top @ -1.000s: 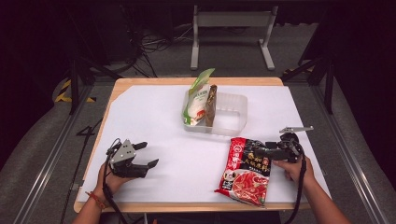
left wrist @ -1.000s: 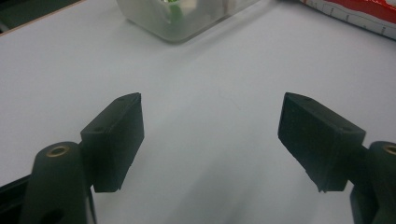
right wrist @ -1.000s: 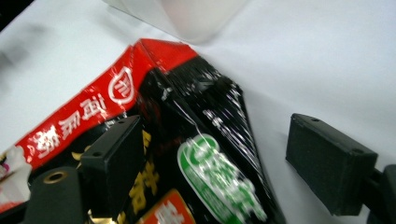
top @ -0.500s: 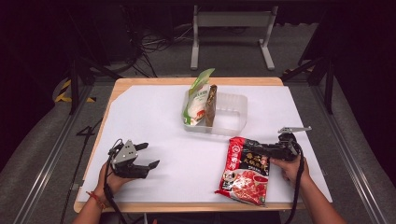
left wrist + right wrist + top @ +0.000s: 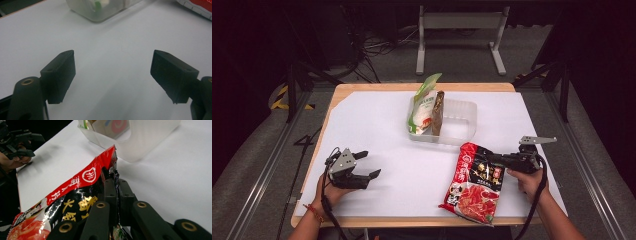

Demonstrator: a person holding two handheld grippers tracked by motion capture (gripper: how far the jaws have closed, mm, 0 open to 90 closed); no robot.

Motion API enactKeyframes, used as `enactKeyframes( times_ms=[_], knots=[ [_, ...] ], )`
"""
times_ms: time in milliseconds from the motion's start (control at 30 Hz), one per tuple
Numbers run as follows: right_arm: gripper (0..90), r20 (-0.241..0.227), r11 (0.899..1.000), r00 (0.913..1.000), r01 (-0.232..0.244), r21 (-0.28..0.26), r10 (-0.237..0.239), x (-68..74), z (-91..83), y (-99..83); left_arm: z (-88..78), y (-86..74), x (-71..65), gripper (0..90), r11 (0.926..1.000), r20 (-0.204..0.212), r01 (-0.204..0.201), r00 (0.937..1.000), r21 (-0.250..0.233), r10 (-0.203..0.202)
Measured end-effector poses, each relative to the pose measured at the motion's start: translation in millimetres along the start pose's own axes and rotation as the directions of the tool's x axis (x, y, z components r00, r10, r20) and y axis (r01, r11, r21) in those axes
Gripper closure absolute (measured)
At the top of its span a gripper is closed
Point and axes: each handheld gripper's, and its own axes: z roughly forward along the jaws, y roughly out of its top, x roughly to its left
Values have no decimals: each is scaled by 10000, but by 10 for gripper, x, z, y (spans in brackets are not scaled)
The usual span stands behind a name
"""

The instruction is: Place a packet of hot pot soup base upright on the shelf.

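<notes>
R tool (image 5: pixel 115 192) just clamped onto red packet (image 5: pixel 474 182) edge; L tool (image 5: pixel 112 75) wide open, empty.

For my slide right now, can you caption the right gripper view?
Right gripper shut on the edge of a red packet, with a clear tub behind.

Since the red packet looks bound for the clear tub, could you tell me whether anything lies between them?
Nothing visible: bare white table separates the red packet, clamped in the right hand-held gripper, from the clear tub.
</notes>
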Motion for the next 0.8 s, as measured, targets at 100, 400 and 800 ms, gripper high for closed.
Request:
enactKeyframes(
  times_ms=[100, 400, 800],
  knots=[
    [883, -89, 9998, 9999, 90, -151, -92, 36, -50, 16, 7, -8, 1, 190, 10000, -24, 60, 10000, 79, -60],
    [882, -467, 9970, 9981, 376, -675, -408, 219, -199, 124, 6, -6, -15, 186, 9999, 81, -111, 9999, 128, 110],
    [890, -605, 9848, 9940, 807, -1540, -909, 491, -414, 227, -15, 42, -36, 185, 9999, -107, -112, 9999, 7, 112]
  ],
)
